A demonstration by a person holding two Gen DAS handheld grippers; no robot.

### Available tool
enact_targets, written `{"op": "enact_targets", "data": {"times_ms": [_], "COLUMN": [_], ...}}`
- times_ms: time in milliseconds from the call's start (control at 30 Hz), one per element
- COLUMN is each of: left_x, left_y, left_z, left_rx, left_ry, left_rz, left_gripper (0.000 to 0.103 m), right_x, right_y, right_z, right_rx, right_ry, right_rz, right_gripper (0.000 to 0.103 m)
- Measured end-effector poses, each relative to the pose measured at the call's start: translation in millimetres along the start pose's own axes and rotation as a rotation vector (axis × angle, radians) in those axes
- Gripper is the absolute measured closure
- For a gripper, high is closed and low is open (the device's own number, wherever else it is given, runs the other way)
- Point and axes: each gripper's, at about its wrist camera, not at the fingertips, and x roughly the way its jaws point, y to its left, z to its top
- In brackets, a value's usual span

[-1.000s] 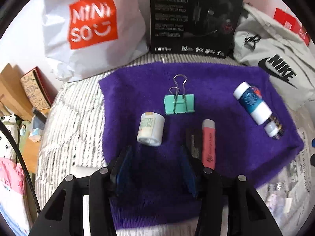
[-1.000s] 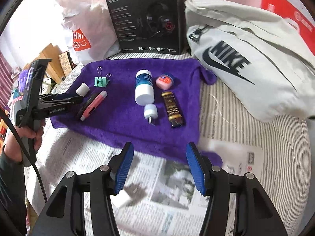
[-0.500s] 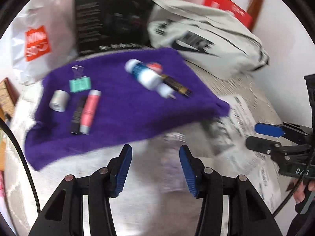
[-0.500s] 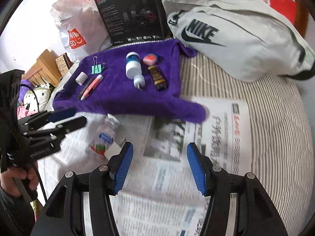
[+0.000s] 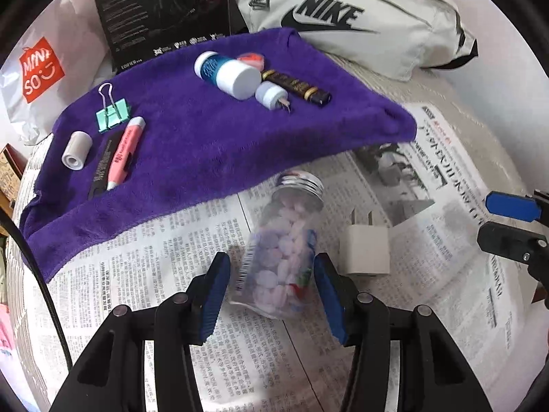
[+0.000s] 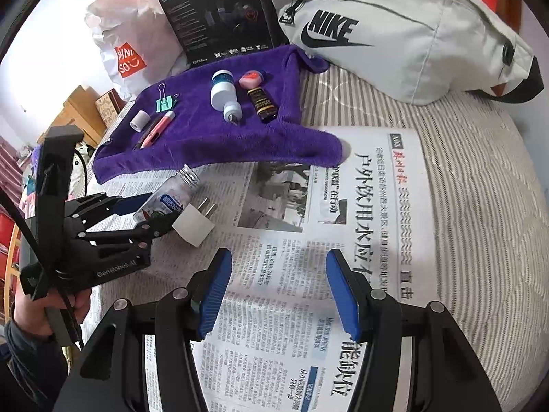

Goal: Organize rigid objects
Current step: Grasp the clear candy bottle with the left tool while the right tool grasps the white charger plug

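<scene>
**Bottle of pastel tablets now sits between my left pads**

Bottle first: the clear plastic bottle of pastel tablets with a ribbed silver cap point(image 5: 286, 243) lies on its side on the newspaper point(image 5: 429, 185), just off the near edge of the purple fleece towel point(image 5: 212, 144). A second ago my left wrist camera was looking down at the towel itself; I have swung away from it, and the left hand-held gripper point(image 5: 271, 285) now straddles the bottle's base. Its blue pads are spread wide, one on each side of the bottle, and I judge neither is pressing yet, though the right pad looks very near the wall. So nothing is held.

Just right of the bottle, close beside it or touching, lies the white two-prong plug adapter point(image 5: 367, 252). If I close carelessly, that adapter could get nudged.

Further right, my right hand-held gripper point(image 6: 278, 288) hangs over bare newsprint, pads wide apart and empty; it has drifted back from the towel.

What this means for the task: the towel already carries the sorted pieces, and the bottle and adapter look like the remaining strays. Next I would close on the bottle and carry it to the towel.
</scene>
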Motion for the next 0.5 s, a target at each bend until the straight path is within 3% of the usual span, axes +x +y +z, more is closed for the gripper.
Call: {"op": "enact_targets", "data": {"times_ms": [167,267,500], "left_x": [2,3,-8], "left_y": [-10,-9,19], "left_z": [7,9,-7], "left_rx": [0.048,0.064,-0.046], "left_ry": [-0.011,-0.018,-0.045], "left_rz": [0.008,-0.007,-0.037], "left_gripper": [0.054,0.062,0.062], "right_x": [8,10,20], "right_y": [5,6,16], "right_z": [-2,-4,-3], "right_rx": [-0.010,-0.008,-0.022], "right_ry": [0.022,0.030,0.050], "right_rz": [0.006,0.007,0.011], "right_gripper": [0.046,0.046,0.046]}}
